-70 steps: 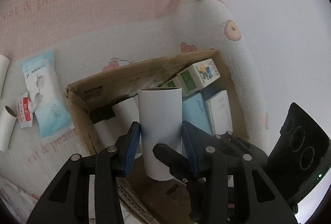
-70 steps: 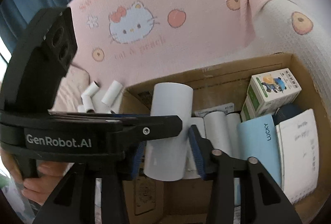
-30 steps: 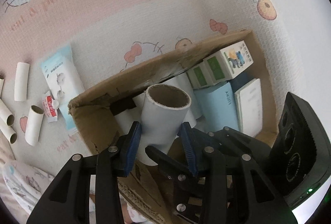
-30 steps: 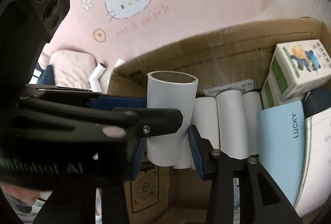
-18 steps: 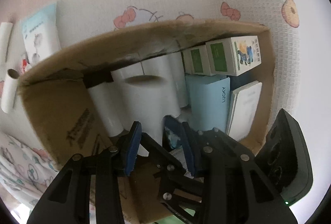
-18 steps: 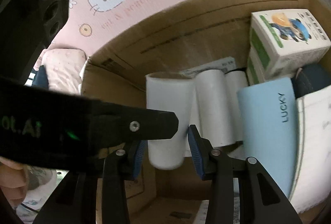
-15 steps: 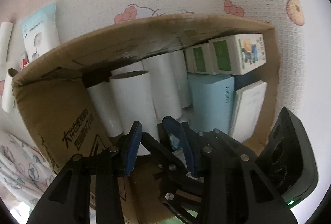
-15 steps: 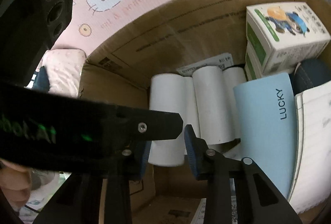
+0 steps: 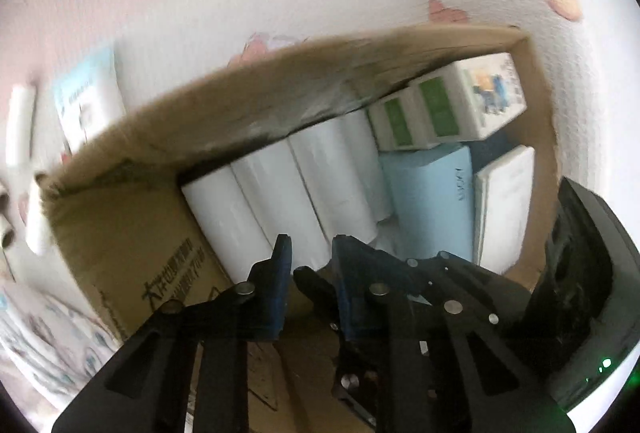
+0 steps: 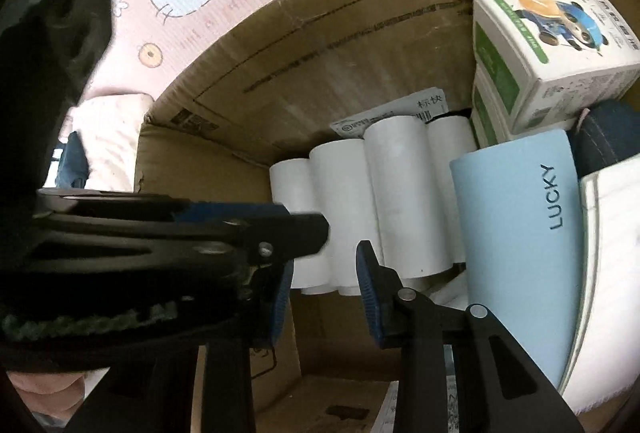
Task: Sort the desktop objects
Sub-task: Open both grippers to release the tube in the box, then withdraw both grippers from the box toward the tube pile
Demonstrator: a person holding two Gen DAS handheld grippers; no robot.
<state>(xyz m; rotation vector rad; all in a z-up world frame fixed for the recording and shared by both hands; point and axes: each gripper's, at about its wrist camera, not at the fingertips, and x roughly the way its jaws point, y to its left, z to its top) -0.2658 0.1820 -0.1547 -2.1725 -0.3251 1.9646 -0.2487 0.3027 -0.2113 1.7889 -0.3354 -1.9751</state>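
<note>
Several white cardboard tubes (image 9: 276, 205) lie side by side in the left part of an open cardboard box (image 9: 280, 73); the right wrist view shows the same row of tubes (image 10: 340, 201) in the box (image 10: 320, 33). My left gripper (image 9: 310, 265) hangs over the near ends of the tubes. Its jaws are closing, and no tube is between them. My right gripper (image 10: 324, 273) stands open just in front of the tube ends, gripping nothing. The left gripper's black arm crosses the left side of the right wrist view.
Also in the box are two green-and-white cartons (image 10: 552, 33), a light blue "LUCKY" notebook (image 10: 520, 233), a white notebook (image 9: 504, 205) and something dark blue (image 10: 608, 137). Outside it, a blue packet (image 9: 88, 105) and loose tubes (image 9: 18, 125) lie on the pink cartoon cloth.
The tube that both grippers held upright over the box now lies in the row inside it. Both grippers have let go, sunk towards the box and narrowed their jaws.
</note>
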